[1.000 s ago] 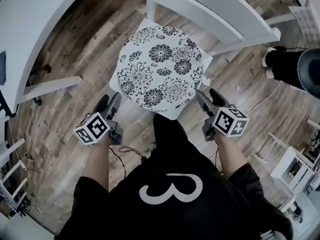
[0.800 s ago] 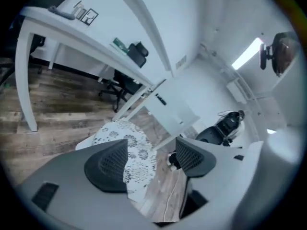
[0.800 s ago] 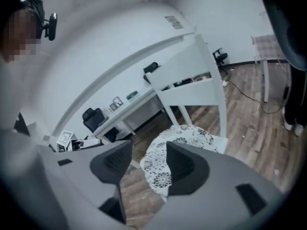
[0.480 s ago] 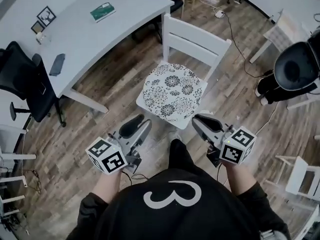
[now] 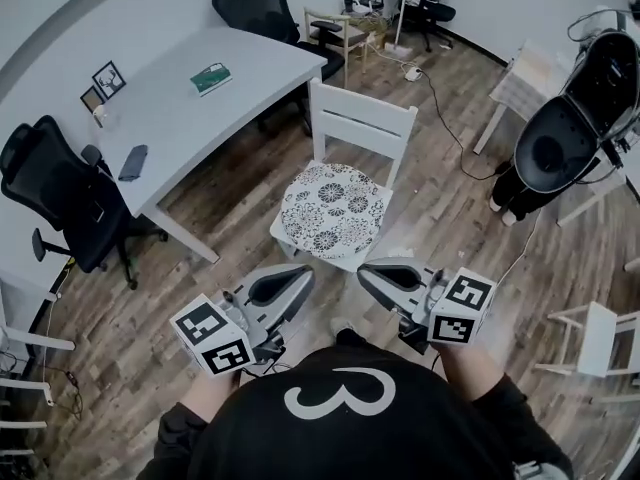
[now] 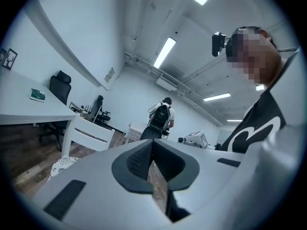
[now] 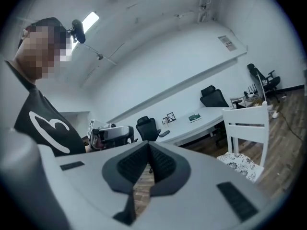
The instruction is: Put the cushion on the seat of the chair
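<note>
The round black-and-white flowered cushion [image 5: 333, 211] lies flat on the seat of the white chair [image 5: 360, 123]. Both grippers hang in front of my chest, well short of the chair and touching nothing. My left gripper [image 5: 305, 276] points toward the right one, its jaws shut and empty. My right gripper [image 5: 365, 273] mirrors it, also shut and empty. The left gripper view shows its closed jaws [image 6: 152, 152], with the cushion [image 6: 60, 164] and chair [image 6: 91, 133] low at the left. In the right gripper view the closed jaws [image 7: 147, 155] fill the bottom, and the cushion [image 7: 240, 163] is at the right.
A white desk [image 5: 200, 108] with a green book [image 5: 211, 78] stands left of the chair. Black office chairs [image 5: 60, 198] flank it. A black stroller-like frame [image 5: 565, 128] is at the right, and white furniture [image 5: 590, 338] at the lower right. A person with a backpack [image 6: 160, 119] stands far off.
Both grippers have let go at the cushion's edges, risen and drawn back toward my chest, and their jaws have shut. The cushion stays on the seat.
</note>
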The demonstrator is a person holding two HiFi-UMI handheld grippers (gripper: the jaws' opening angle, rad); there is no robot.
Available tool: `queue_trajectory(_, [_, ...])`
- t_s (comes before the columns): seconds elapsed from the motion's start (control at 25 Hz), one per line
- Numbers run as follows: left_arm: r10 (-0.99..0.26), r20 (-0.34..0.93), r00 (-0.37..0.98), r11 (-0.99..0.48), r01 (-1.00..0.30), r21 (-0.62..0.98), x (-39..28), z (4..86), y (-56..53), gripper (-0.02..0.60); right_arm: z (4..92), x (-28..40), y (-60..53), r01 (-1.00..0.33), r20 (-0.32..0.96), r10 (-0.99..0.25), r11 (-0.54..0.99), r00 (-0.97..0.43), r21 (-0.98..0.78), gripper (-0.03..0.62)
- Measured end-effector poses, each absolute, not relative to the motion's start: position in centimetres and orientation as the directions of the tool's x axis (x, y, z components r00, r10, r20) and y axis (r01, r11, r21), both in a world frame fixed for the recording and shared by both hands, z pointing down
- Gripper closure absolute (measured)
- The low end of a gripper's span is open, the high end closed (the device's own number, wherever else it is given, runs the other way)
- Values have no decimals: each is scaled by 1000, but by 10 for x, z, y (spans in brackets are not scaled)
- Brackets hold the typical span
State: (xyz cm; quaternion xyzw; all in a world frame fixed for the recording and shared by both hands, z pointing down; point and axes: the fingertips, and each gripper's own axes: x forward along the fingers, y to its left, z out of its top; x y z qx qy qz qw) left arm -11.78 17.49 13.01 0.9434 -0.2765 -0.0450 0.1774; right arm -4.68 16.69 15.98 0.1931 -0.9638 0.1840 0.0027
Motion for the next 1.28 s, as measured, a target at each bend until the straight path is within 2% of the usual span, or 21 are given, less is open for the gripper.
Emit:
queue_trajectory(0.2, [-527, 21, 850, -780, -493, 386, -109, 134, 187, 568, 162, -37, 183, -378, 54, -393, 824, -918, -422, 586])
queue_trajectory(0.48, [-523, 22, 852, -777, -487, 400, -101, 140, 202, 568, 163, -28, 194, -399, 49, -418, 817, -907, -415, 586])
queue_trajectory(1.28, [-545, 27, 838, -761, -508, 404, -111, 135, 178, 568, 159, -38, 172, -368, 51, -383, 830, -922, -418, 586])
